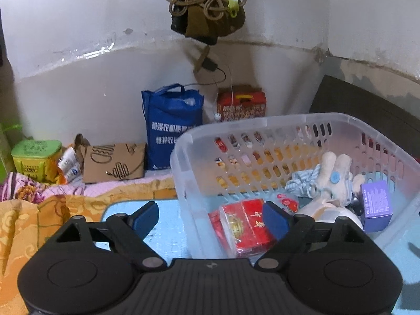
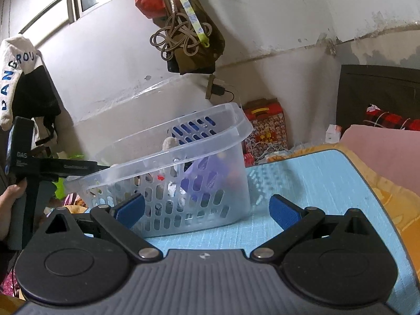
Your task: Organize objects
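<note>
Right now the clear plastic basket (image 1: 262, 141) sits on the light blue worktop (image 1: 168, 225), and in the right wrist view it (image 2: 183, 157) appears tilted, its rim sloping down to the left. Inside lie a red box (image 1: 244, 225) near the front wall, a cream plush toy (image 1: 333, 176) on striped cloth, and a purple box (image 1: 375, 204) at the right side. The left hand-held gripper (image 1: 210, 216) hangs over the basket's near corner with its blue pads spread apart, one either side of the wall, gripping nothing. The right hand-held gripper (image 2: 207, 210) is likewise wide apart, just beside the basket's end. Behind stand a blue bag (image 1: 170, 128) and a red carton (image 1: 241, 103) against the wall
</note>
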`<state>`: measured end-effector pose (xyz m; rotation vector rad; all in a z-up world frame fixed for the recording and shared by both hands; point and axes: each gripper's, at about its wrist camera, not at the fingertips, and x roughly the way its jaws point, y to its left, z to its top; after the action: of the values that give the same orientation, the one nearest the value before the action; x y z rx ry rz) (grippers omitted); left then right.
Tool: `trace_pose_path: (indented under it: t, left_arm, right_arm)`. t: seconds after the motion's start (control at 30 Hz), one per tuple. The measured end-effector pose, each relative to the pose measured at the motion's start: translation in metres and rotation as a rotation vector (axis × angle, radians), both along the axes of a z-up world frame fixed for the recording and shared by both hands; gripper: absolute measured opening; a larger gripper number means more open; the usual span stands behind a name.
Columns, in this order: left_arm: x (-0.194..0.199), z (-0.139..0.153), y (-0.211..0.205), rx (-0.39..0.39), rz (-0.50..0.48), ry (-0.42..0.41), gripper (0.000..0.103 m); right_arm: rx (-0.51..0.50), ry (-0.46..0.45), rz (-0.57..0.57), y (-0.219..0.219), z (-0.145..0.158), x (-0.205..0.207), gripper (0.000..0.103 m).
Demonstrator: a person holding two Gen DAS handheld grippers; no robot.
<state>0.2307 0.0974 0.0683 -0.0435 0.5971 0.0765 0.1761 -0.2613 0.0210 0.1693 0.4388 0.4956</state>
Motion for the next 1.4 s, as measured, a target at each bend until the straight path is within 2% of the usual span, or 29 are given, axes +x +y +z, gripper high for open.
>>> trace_pose_path:
  t: [0.17, 0.27, 0.33, 0.43, 0.57, 0.63, 0.7, 0.77, 0.83, 0.93, 1.03, 1.1, 1.17, 1.23, 1.33, 1.4]
  left_arm:
    - [-0.022, 0.007, 0.012, -0.01, 0.025, -0.041, 0.089]
    - [-0.046, 0.014, 0.027, -0.044, 0.054, -0.132, 0.09]
    - [-0.064, 0.016, 0.039, -0.09, 0.071, -0.204, 0.101]
    - [-0.083, 0.01, 0.052, -0.114, 0.115, -0.271, 0.103]
    - [-0.087, -0.004, 0.067, -0.146, 0.139, -0.219, 0.103]
    - [-0.088, -0.008, 0.064, -0.108, 0.134, -0.168, 0.103]
    - [-0.094, -0.011, 0.054, -0.046, 0.101, -0.142, 0.103]
    - [-0.102, -0.013, 0.039, 0.015, 0.056, -0.118, 0.103]
    - [-0.111, -0.011, 0.029, 0.073, 0.044, -0.111, 0.103]
    - [-0.124, -0.006, 0.021, 0.112, 0.053, -0.129, 0.103]
    - [-0.128, -0.001, 0.015, 0.106, 0.045, -0.109, 0.103]
    - [-0.128, 0.001, 0.009, 0.075, 0.007, -0.066, 0.103]
    - [-0.122, 0.007, 0.0, 0.031, -0.044, 0.0, 0.103]
    - [-0.121, 0.017, -0.011, 0.019, -0.076, 0.02, 0.103]
    - [-0.107, 0.04, -0.022, -0.032, -0.11, 0.021, 0.103]
    - [-0.093, 0.054, -0.028, -0.031, -0.106, 0.015, 0.103]
  right_arm:
    - [-0.003, -0.006, 0.002, -0.001, -0.001, -0.001, 0.103]
    - [0.002, -0.015, -0.001, 0.0, 0.0, -0.002, 0.103]
    - [-0.012, -0.015, -0.029, 0.001, 0.0, -0.002, 0.103]
    - [-0.047, -0.014, -0.072, 0.003, 0.0, -0.002, 0.103]
    - [-0.147, 0.002, -0.195, 0.014, -0.002, 0.0, 0.103]
    - [-0.218, -0.007, -0.276, 0.024, -0.002, -0.003, 0.103]
    - [-0.271, -0.026, -0.281, 0.032, -0.001, -0.007, 0.103]
    - [-0.302, 0.008, -0.263, 0.036, 0.005, -0.013, 0.103]
    - [-0.292, 0.043, -0.23, 0.033, 0.01, -0.022, 0.103]
    - [-0.276, 0.08, -0.185, 0.031, 0.018, -0.035, 0.103]
    - [-0.23, 0.074, -0.195, 0.03, 0.024, -0.041, 0.103]
    - [-0.229, 0.068, -0.2, 0.033, 0.034, -0.039, 0.103]
    - [-0.249, 0.046, -0.192, 0.042, 0.049, -0.035, 0.103]
    - [-0.291, 0.032, -0.186, 0.052, 0.07, -0.025, 0.103]
    - [-0.312, 0.039, -0.105, 0.063, 0.101, -0.007, 0.103]
    - [-0.274, 0.086, -0.035, 0.061, 0.112, 0.01, 0.103]
